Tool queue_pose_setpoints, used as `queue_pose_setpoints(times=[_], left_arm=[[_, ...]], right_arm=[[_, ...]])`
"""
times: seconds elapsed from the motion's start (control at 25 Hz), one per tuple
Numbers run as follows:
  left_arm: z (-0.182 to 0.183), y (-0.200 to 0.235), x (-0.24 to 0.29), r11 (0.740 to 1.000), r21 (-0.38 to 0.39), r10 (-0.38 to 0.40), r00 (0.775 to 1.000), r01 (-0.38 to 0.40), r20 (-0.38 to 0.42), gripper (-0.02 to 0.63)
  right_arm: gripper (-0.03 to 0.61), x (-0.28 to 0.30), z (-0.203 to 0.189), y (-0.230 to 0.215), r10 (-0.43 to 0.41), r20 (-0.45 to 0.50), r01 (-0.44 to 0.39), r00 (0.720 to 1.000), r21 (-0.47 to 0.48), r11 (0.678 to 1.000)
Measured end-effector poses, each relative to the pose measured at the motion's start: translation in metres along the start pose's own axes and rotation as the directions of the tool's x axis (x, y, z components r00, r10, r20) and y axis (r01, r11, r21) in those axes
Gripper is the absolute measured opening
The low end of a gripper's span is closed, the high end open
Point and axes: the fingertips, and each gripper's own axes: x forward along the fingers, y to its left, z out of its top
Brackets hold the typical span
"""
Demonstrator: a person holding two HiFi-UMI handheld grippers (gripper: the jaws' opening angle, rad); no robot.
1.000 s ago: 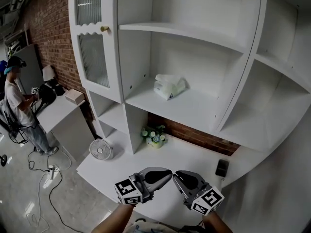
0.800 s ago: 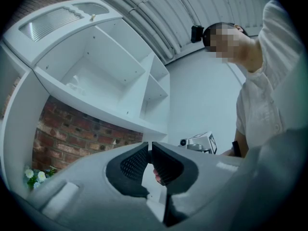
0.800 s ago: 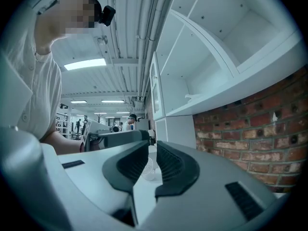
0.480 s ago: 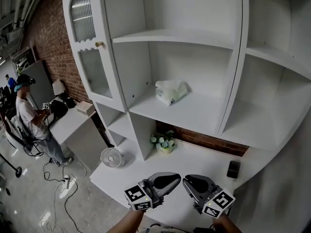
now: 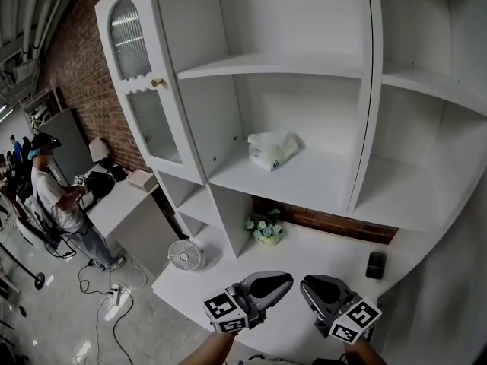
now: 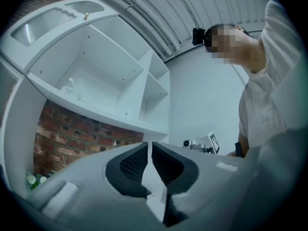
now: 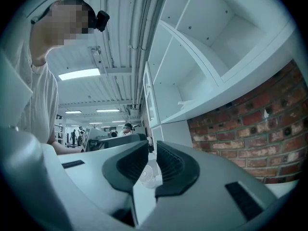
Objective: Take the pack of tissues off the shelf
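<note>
Part both pairs of jaws first: left gripper (image 5: 285,280) and right gripper (image 5: 308,287) drawn together, holding nothing. Then reach well up to the crumpled white plastic pack of tissues (image 5: 272,149) lying on the white middle shelf (image 5: 323,179), pinching across its soft bulk.

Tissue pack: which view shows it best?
Head view: the tissue pack lies unobstructed on the middle shelf, with its whole outline visible. The left gripper view shows it small and distant on that shelf, seen from below. The right gripper view shows at most a sliver above the shelf edge.
</note>
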Motion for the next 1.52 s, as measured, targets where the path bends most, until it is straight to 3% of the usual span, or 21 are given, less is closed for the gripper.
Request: queue_pose_setpoints(times=[0.24, 0.6, 0.92, 1.52], left_arm=[[0.008, 0.004, 0.001, 1.000, 0.010, 0.001, 1.000, -0.001, 0.002, 0.066], [0.036, 0.025, 0.002, 0.993, 0.108, 0.047, 0.999, -0.046, -0.003, 0.150], [0.056, 0.048, 0.004, 0.978, 0.184, 0.108, 0.994, -0.101, -0.027, 0.163], [0.085, 0.081, 0.009, 0.961, 0.222, 0.172, 0.985, -0.163, -0.023, 0.183]], right_arm=[[0.048, 0.004, 0.004, 0.002, 0.001, 0.021, -0.001, 1.000, 0.024, 1.000], [0.048, 0.002, 0.009, -0.003, -0.023, 0.037, 0.022, 0.999, 0.032, 0.999], [0.057, 0.009, 0.021, -0.003, -0.026, 0.042, 0.025, 0.999, 0.014, 1.000], [0.071, 0.043, 0.055, -0.011, -0.008, -0.015, 0.007, 1.000, -0.080, 0.997]])
